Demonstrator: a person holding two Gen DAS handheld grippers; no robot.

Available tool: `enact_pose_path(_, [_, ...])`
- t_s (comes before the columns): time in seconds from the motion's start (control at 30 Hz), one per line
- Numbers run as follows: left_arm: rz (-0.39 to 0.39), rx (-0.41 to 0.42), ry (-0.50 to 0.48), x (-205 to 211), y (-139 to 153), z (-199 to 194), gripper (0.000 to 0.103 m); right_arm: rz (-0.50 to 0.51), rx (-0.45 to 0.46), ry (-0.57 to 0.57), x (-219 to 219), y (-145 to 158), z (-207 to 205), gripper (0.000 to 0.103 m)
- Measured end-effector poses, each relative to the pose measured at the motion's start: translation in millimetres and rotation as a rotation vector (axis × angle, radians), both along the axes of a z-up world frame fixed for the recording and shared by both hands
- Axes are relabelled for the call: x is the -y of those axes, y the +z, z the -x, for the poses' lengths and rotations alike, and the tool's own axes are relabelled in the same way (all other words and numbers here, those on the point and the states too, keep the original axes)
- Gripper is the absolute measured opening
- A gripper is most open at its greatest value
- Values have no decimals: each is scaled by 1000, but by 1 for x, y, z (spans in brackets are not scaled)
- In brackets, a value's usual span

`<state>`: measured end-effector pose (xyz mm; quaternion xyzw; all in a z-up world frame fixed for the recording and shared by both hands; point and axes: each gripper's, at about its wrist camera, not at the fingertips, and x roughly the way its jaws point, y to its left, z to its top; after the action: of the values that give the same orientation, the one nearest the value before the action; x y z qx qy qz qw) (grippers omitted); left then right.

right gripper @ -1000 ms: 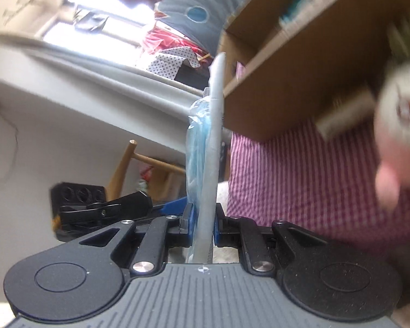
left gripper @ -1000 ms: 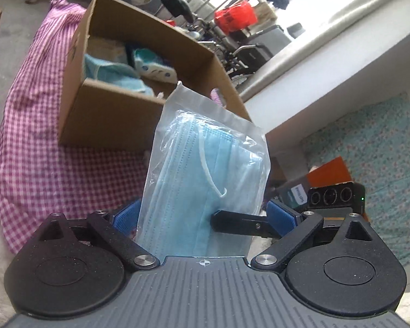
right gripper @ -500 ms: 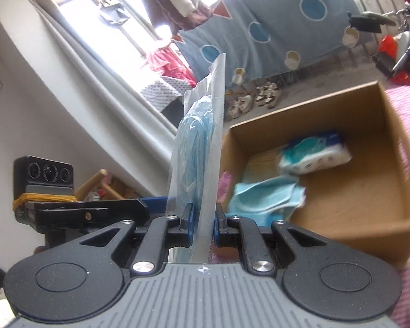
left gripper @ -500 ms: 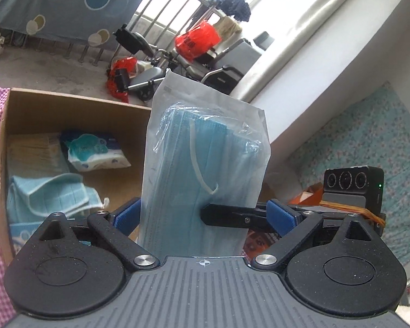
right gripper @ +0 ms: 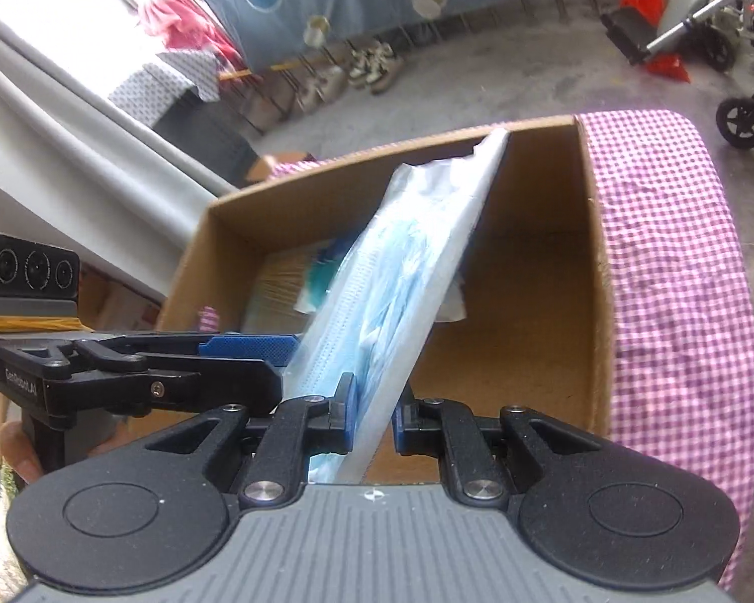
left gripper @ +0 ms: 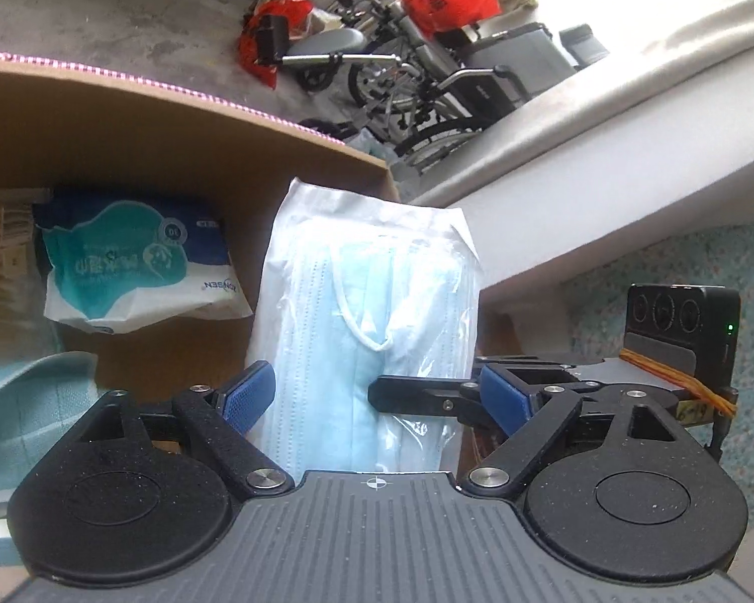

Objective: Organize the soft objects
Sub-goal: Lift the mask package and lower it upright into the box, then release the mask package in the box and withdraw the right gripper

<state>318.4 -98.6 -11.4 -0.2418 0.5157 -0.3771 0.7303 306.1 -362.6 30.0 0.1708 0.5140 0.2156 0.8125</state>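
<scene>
Right gripper [right gripper: 372, 414] pinches mask pack [right gripper: 397, 271] — above cardboard box [right gripper: 538, 301].

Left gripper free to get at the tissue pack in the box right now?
Probably not: the mask pack stands between the left gripper's open jaws, held by the right gripper. The tissue pack lies uncovered beyond.

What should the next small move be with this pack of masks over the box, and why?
Probably lower the mask pack into the cardboard box, then let go. The right gripper pinches its edge, the pack already leans over the opening, and bare floor shows beside the tissue pack.
</scene>
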Motion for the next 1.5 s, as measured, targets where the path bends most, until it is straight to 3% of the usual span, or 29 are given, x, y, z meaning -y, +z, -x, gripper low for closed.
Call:
enact_pose_path(0.2, [-59, -77, 35, 7, -23, -12, 85, 135, -72, 63, 1, -24, -34, 15])
enact_pose_path(0.33, [-68, -76, 37, 4, -24, -12, 85, 238, -80, 114, -10, -31, -40, 15])
enact_pose_path(0.43, [-75, -72, 37, 1, -20, -10, 85, 255, -80, 119, -12, -32, -43, 15])
enact_pose_path(0.57, [-84, -13, 37, -2, -5, 1, 87, 319, -52, 130, -22, -31, -50, 18])
enact_pose_path(0.67, [-92, 54, 49, -10, 11, 16, 88, 416, -7, 149, -34, -31, -48, 28])
enact_pose_path(0.73, [-87, 98, 60, -19, 25, 28, 91, 489, 24, 155, -40, -33, -47, 42])
enact_pose_path(0.8, [-75, 145, 70, -29, 40, 42, 92, 554, 58, 154, -45, -34, -44, 45])
enact_pose_path(0.9, [-63, 233, 96, -47, 61, 66, 96, 627, 115, 145, -46, -33, -40, 45])
enact_pose_path(1.07, [-33, 330, 159, -78, 83, 102, 99, 657, 224, 57, -41, -19, -37, 43])
enact_pose_path(1.27, [-45, 405, 223, -115, 81, 136, 101, 553, 293, 11, -38, 15, -18, 25])
enact_pose_path(1.37, [-44, 412, 227, -127, 74, 144, 101, 550, 265, 52, -53, 15, -13, 24])
enact_pose_path(1.5, [-45, 391, 243, -137, 61, 147, 101, 640, 150, 109, -78, -22, -28, 24])
